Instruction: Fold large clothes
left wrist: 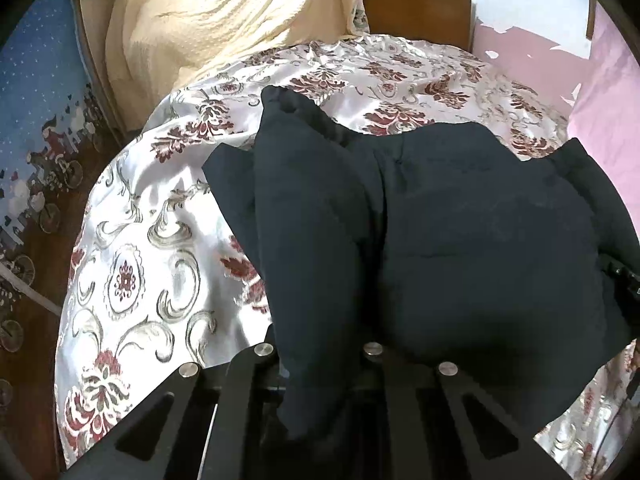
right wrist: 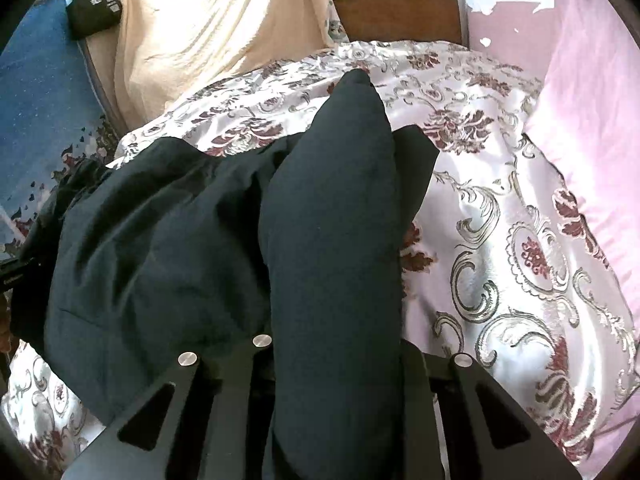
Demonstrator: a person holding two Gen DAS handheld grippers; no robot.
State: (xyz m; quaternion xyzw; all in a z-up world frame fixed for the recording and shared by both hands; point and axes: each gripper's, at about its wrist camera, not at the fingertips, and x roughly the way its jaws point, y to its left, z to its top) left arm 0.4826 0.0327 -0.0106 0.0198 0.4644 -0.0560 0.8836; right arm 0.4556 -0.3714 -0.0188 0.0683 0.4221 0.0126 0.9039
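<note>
A large dark navy garment (left wrist: 460,220) lies bunched on a bed covered by a shiny white bedspread (left wrist: 140,260) with red flowers. My left gripper (left wrist: 320,364) is shut on a raised fold of the garment; the cloth covers its fingertips and stands up in a ridge ahead. In the right wrist view the same garment (right wrist: 160,240) spreads to the left. My right gripper (right wrist: 336,360) is shut on another raised fold, which rises in a tall ridge over the bedspread (right wrist: 520,240). Both held edges hang lifted off the bed.
A cream blanket (left wrist: 200,20) hangs at the far left of the bed, beside a brown wooden headboard (left wrist: 416,0). Pink fabric (right wrist: 580,80) lies along the right side. A blue patterned cloth (left wrist: 36,100) is at the left. A small black bag (right wrist: 94,12) sits at the back left.
</note>
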